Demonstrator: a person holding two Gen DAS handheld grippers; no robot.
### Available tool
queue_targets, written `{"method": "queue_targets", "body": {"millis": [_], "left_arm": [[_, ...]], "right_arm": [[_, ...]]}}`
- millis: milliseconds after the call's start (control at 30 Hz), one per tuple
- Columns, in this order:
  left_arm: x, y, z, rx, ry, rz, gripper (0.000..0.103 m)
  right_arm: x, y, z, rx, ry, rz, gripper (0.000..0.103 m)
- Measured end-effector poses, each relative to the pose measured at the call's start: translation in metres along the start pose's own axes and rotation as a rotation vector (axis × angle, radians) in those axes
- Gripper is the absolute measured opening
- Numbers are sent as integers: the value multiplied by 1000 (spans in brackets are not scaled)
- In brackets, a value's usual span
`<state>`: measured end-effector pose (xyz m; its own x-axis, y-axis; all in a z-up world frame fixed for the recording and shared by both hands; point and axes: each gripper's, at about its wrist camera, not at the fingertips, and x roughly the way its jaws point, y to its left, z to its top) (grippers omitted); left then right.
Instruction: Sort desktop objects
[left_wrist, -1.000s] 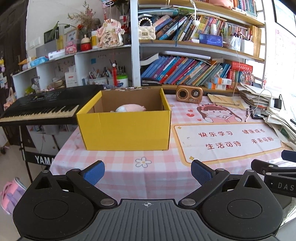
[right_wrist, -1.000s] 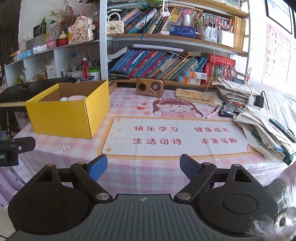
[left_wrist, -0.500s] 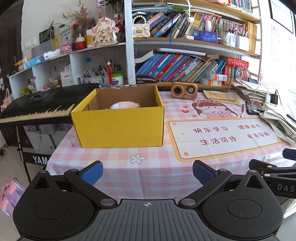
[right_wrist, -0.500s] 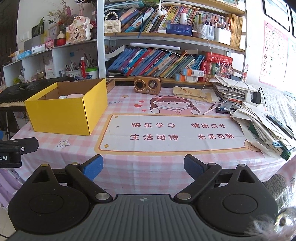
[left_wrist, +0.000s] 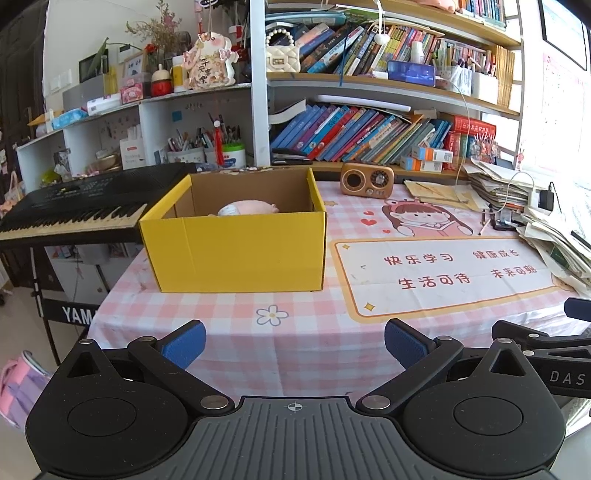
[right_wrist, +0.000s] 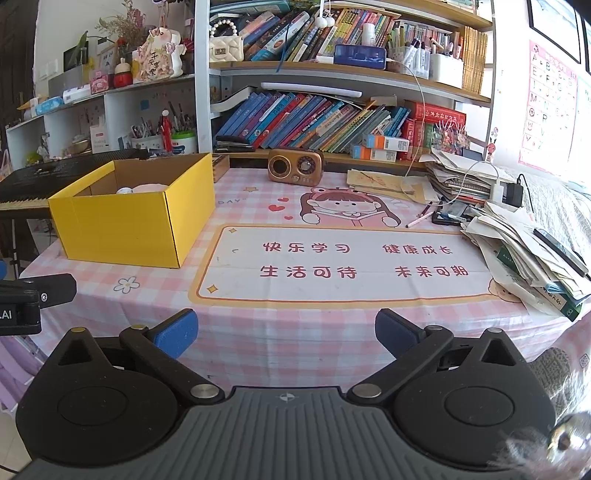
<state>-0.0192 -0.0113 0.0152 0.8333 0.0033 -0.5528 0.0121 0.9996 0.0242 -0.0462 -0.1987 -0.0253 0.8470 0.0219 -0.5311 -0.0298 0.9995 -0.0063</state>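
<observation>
Right wrist view shows our right gripper (right_wrist: 286, 334), whose jaws have just been opening, spread wide and empty like our left gripper (left_wrist: 294, 344), while the yellow box (right_wrist: 122, 229) at ten o'clock holds a pink toy (left_wrist: 255, 207), so we judge another pick comes next.

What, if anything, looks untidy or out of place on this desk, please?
The paper stack at the table's right edge is splayed and overhanging. A pen lies loose nearby. The yellow box sits square.
</observation>
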Motion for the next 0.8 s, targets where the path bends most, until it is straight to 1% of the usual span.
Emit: {"method": "queue_targets", "body": {"millis": [267,567,800], "left_arm": [[5,2,-1,-2,16,2,103],[12,7,-2,-23,61,1,103],[14,7,-3,-21,68,4,103]], "right_arm": [[6,2,0,-4,14,0,103],[10,6,0,-9,31,0,103],[13,9,1,-14,39,-1,103]]}}
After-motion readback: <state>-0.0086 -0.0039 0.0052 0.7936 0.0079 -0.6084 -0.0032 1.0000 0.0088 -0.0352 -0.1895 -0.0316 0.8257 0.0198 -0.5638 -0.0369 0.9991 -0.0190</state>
